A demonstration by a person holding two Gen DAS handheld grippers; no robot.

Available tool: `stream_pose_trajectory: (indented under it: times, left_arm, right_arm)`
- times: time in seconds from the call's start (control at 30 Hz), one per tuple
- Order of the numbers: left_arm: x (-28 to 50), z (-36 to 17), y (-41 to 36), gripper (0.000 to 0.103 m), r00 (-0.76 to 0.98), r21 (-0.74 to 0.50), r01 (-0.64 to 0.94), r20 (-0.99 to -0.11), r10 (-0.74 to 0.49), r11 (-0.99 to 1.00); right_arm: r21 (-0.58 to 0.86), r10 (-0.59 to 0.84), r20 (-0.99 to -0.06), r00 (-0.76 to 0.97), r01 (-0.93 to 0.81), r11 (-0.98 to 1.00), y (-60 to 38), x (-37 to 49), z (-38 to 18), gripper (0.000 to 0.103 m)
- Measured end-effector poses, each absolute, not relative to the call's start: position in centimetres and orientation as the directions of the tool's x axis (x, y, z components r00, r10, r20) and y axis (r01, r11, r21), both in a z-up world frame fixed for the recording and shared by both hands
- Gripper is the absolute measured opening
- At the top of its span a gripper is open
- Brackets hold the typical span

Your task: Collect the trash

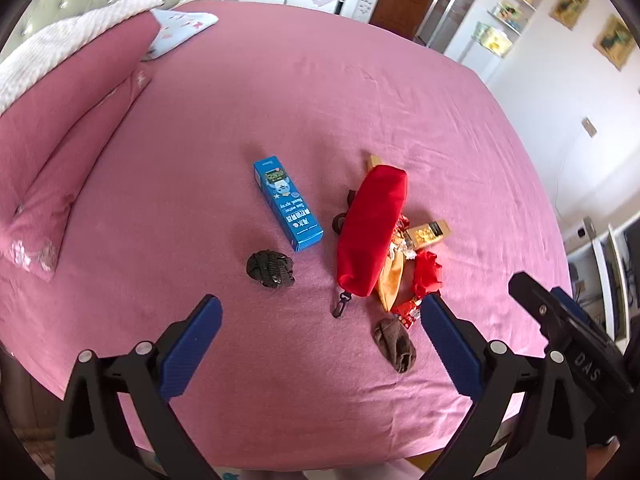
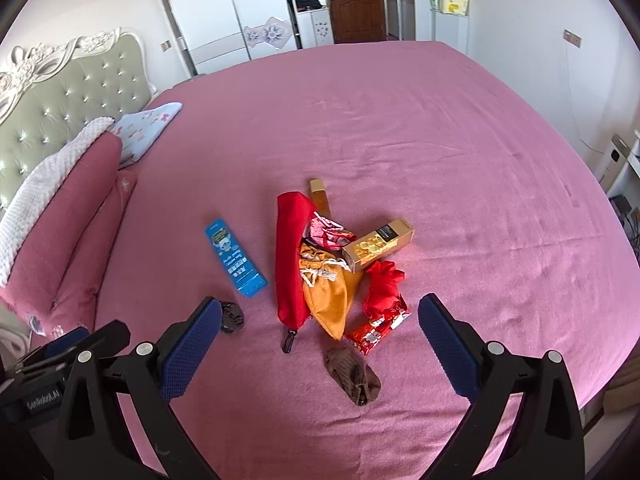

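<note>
A pile lies mid-bed on the pink sheet (image 2: 440,140): a red pouch (image 2: 290,252) with a clip, an orange drawstring bag (image 2: 332,300), a gold box (image 2: 378,246), a second gold box (image 2: 319,196), red wrappers (image 2: 378,320) and crumpled red paper (image 2: 384,282). A blue box (image 1: 288,204) lies left of the pouch (image 1: 370,232). A dark rolled sock (image 1: 271,269) and a brown sock (image 2: 354,372) lie nearer. My left gripper (image 1: 320,312) is open and empty above the near edge. My right gripper (image 2: 320,312) is open and empty, the brown sock between its fingers.
Pink pillows (image 1: 68,120) with a white blanket (image 2: 44,184) and a light blue cushion (image 2: 144,130) lie at the left by the green headboard (image 2: 72,84). A wardrobe (image 2: 232,12) and a brown door (image 2: 354,0) stand beyond the bed.
</note>
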State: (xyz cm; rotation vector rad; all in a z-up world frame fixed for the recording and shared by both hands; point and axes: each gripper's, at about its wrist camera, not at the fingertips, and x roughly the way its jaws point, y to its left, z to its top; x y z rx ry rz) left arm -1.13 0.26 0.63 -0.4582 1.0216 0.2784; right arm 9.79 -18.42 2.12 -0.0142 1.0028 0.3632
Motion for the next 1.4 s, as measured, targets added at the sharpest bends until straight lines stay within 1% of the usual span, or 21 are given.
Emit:
stream_pose_trajectory:
  times: [0.07, 0.13, 0.2, 0.33, 0.5, 0.67, 0.8, 1.0, 1.13, 1.3, 1.4]
  left_arm:
    - [-1.3, 0.8, 0.5, 0.099, 0.51, -0.25, -0.442, -0.86, 0.012, 0.861]
    - [-1.5, 0.9, 0.5, 0.099, 0.518, -0.253, -0.451, -0.855, 0.021, 0.856]
    - [-1.5, 1.0, 0.1, 0.099, 0.517, -0.251, -0.453, -0.856, 0.023, 0.855]
    - [-1.5, 1.0, 0.0, 0.099, 0.5, -0.24, -0.452, -0.866, 0.02, 0.859]
    - [-1.4, 1.1, -0.9, 0.099, 0.467, -0.175, -0.447, -0.882, 0.062, 0.877]
    - [-1.6, 1.3, -0.8, 0.099, 0.465, -0.191, -0.462, -0.884, 0.053, 0.866]
    - [-1.9, 1.4, -0.8, 0.099, 0.459, -0.185, -0.472, -0.886, 0.062, 0.862]
    - [-2.4, 2.0, -1.1, 0.099, 0.483, -0.186, -0.453, -0.873, 0.064, 0.872]
    - [-2.8, 2.2, -1.0, 0.099, 0.5, -0.205, -0.453, -0.864, 0.057, 0.868]
    - [-3.2, 2.3, -1.0, 0.099, 0.508, -0.226, -0.472, -0.859, 0.054, 0.852]
    - [-3.2, 2.4, -1.0, 0.099, 0.507, -0.215, -0.476, -0.86, 0.066, 0.853]
  right_arm:
    - [0.134, 0.27, -0.835, 0.48, -0.299, 0.945, -18.4, 9.9, 2.1, 0.095]
    - [0.167, 0.29, -0.852, 0.436, -0.298, 0.94, -18.6, 10.3, 1.7, 0.095]
    - [0.166, 0.28, -0.858, 0.432, -0.283, 0.945, -18.6, 10.3, 1.7, 0.095]
    - [0.178, 0.303, -0.862, 0.406, -0.317, 0.932, -18.5, 10.1, 1.7, 0.095]
    - [0.174, 0.319, -0.858, 0.403, -0.356, 0.918, -18.2, 9.7, 2.2, 0.095]
    - [0.183, 0.327, -0.847, 0.419, -0.347, 0.92, -18.4, 9.1, 2.6, 0.095]
    - [0.196, 0.32, -0.864, 0.389, -0.326, 0.925, -18.9, 9.6, 2.3, 0.095]
    - [0.187, 0.312, -0.866, 0.391, -0.324, 0.927, -19.3, 9.5, 2.4, 0.095]
    - [0.181, 0.303, -0.875, 0.377, -0.326, 0.928, -19.3, 9.4, 2.3, 0.095]
    - [0.192, 0.315, -0.876, 0.367, -0.334, 0.923, -19.2, 9.1, 2.3, 0.095]
    - [0.201, 0.325, -0.875, 0.359, -0.341, 0.918, -19.0, 8.9, 2.4, 0.095]
